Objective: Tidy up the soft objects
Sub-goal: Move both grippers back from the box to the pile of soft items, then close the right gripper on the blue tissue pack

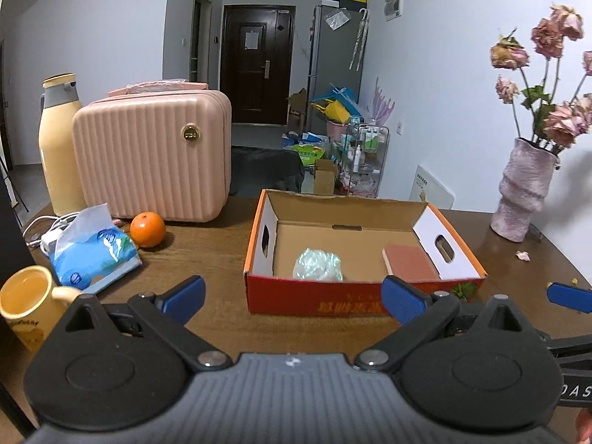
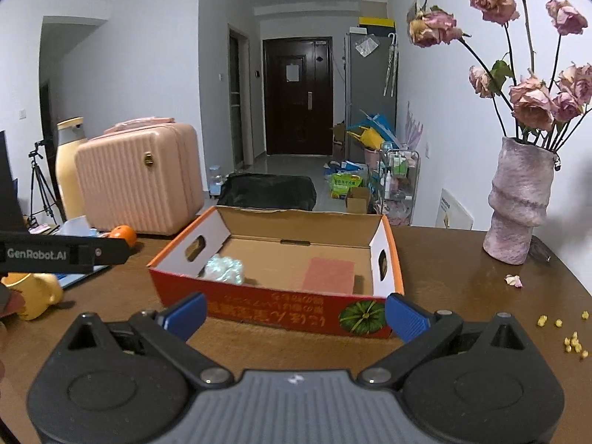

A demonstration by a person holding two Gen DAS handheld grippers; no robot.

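An open red cardboard box (image 1: 314, 298) (image 2: 266, 307) stands on the brown table in front of both grippers. Inside it lie a crumpled pale plastic bag (image 1: 317, 264) (image 2: 224, 268) at the left and a flat reddish sponge pad (image 1: 410, 262) (image 2: 328, 275) at the right. A blue tissue pack (image 1: 94, 253) lies left of the box. My left gripper (image 1: 294, 299) is open and empty just short of the box's front wall. My right gripper (image 2: 295, 314) is also open and empty, at the same wall. The right gripper's blue fingertip (image 1: 568, 296) shows at the left wrist view's right edge.
A pink case (image 1: 153, 155) (image 2: 137, 181), a cream flask (image 1: 59, 144), an orange (image 1: 147, 229) and a yellow mug (image 1: 27, 305) (image 2: 35, 294) occupy the left side. A pink vase of dried roses (image 1: 525, 188) (image 2: 518, 199) stands at the right. Yellow crumbs (image 2: 573, 340) and a petal (image 2: 514, 280) lie nearby.
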